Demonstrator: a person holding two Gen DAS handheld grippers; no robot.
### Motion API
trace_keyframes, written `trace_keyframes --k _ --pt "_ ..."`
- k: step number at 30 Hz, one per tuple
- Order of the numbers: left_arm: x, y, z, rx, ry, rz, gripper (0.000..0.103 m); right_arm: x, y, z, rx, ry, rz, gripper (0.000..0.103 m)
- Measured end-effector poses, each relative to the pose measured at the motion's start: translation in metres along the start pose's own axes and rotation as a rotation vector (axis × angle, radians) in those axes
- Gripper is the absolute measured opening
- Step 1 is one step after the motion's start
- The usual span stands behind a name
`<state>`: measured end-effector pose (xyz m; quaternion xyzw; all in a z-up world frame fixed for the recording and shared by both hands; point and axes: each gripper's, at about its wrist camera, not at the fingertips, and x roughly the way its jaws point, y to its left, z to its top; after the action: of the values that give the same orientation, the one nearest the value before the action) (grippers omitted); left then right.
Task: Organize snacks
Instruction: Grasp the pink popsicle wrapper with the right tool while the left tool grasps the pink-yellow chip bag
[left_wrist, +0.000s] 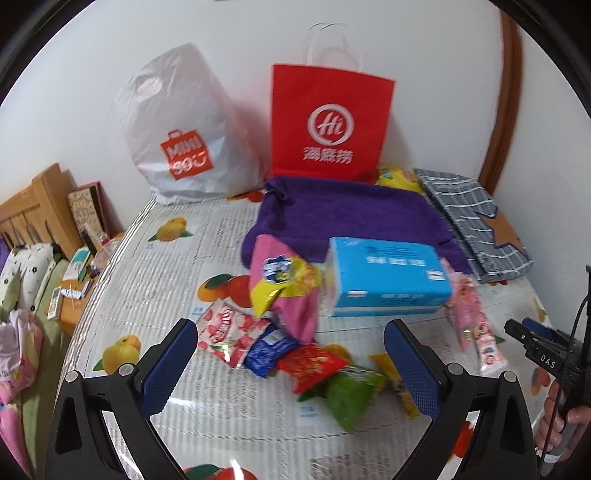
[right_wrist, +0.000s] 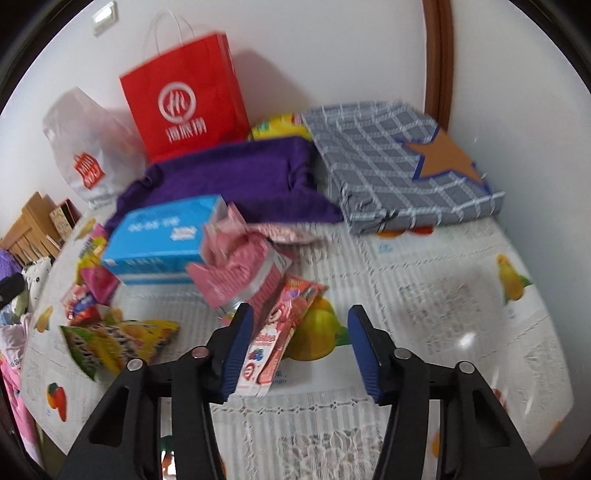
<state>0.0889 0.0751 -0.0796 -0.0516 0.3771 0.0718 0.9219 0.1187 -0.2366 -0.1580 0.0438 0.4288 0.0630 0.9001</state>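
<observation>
Right wrist: my right tongs (right_wrist: 300, 319) gaping, empty. Pink snack stick pack (right_wrist: 280, 332) flat on table (right_wrist: 461, 314) beside left finger, long axis pointing up-right. My left tongs (left_wrist: 291, 341) spread wide over snack pile (left_wrist: 295, 354).

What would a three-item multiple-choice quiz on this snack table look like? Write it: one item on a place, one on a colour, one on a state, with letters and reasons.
1. Where does the blue tissue box lie?
A. inside the red paper bag
B. in front of the purple cloth, partly over its edge
C. on the checked folded cloth

2. What colour is the star on the checked folded cloth?
A. orange-brown
B. green
C. white

3. How do the left gripper jaws stand?
A. shut on a packet
B. shut on nothing
C. open, holding nothing

Key: 1 B, the box overlaps the purple cloth, while the red paper bag stands behind. 2 A, the star shows orange-brown with a blue border. 3 C, a wide gap shows between the jaws, with the packets lying on the table beyond.
</observation>
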Motion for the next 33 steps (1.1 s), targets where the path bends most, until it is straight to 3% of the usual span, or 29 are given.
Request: trace_keyframes --k 6,11,21,22,23,33 --pt "0.023 0.018 0.002 -0.03 0.034 0.028 0.101 0.041 -0.002 -0.001 0.0 0.071 0.028 0.047" --pt "0.038 0.032 0.002 -0.056 0.063 0.027 0.101 0.065 -0.005 -0.006 -0.03 0.126 0.027 0.036" --pt "0.066 0.037 0.003 -0.044 0.114 0.007 0.101 0.072 -0.009 0.0 -0.07 0.091 0.011 0.034" --pt "0.07 0.035 0.005 -0.038 0.119 0.009 0.101 0.072 -0.009 0.001 -0.072 0.087 0.01 0.03" --pt "0.073 0.033 0.007 -0.03 0.119 0.012 0.101 0.072 -0.01 0.0 -0.072 0.084 0.004 0.024" --pt "0.115 0.006 0.027 0.09 0.166 0.034 0.097 0.067 -0.023 0.0 -0.043 0.079 -0.008 0.024"
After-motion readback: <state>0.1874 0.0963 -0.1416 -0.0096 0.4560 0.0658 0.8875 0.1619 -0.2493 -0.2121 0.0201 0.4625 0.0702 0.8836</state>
